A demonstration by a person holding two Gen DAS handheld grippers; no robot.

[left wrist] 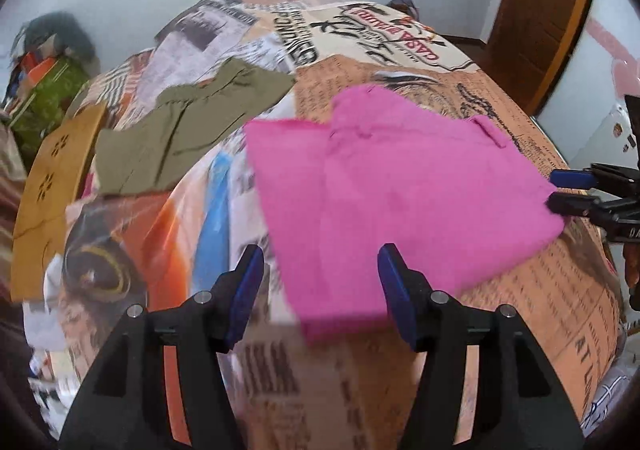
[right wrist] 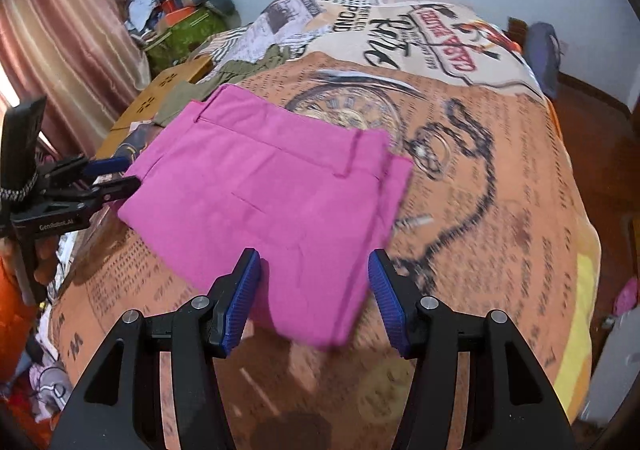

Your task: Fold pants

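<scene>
Jaws of both grippers spread over folded pink pants (left wrist: 400, 185); olive garment (left wrist: 188, 129) beyond.

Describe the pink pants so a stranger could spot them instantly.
Start from the bed covered in a newspaper-print bedspread. Near its middle, just ahead of both grippers, lie the pink pants, folded into a flat stack. The olive-green garment beyond them is duller; only these are bright magenta.

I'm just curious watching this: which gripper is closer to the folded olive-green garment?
Left. The left gripper sits at the pink pants' edge on the side facing the olive-green garment; the right gripper works the pants' opposite side, farther away.
</scene>
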